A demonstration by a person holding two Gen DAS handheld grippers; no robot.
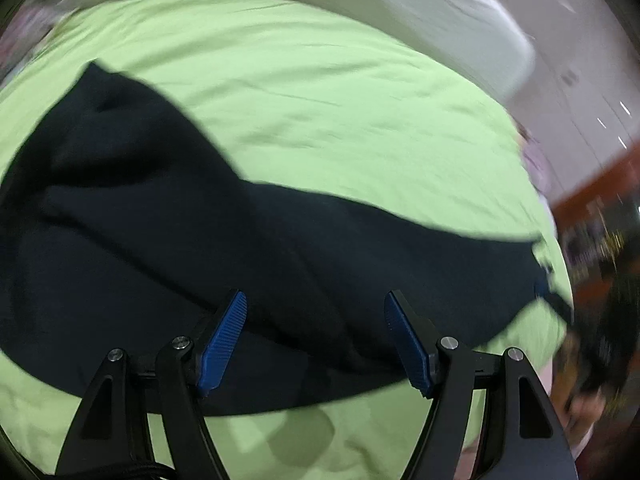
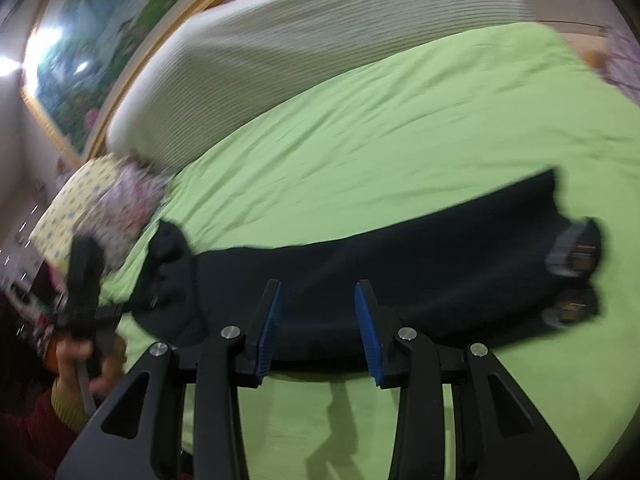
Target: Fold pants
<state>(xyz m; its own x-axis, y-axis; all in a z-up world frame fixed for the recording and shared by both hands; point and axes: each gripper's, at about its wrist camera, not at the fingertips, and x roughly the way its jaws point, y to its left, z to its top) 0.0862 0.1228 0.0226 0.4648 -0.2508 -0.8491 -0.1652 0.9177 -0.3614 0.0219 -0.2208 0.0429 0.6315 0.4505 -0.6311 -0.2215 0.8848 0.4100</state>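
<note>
Dark navy pants [image 1: 168, 240] lie stretched across a green bed sheet [image 1: 320, 92]. In the left wrist view my left gripper [image 1: 316, 308] is open, its blue pads over the near edge of the cloth, holding nothing. In the right wrist view the pants [image 2: 400, 272] run left to right, with the leg ends at the right. My right gripper [image 2: 318, 294] is open above their near edge. The left gripper [image 2: 86, 292] shows at the far left, held in a hand beside the bunched end of the pants.
A white ribbed headboard cushion [image 2: 320, 40] lines the far side of the bed. A patterned pillow [image 2: 100, 208] lies at the left corner. A gold-framed picture [image 2: 100, 60] hangs behind. The bed's edge drops off at the right in the left wrist view [image 1: 560, 280].
</note>
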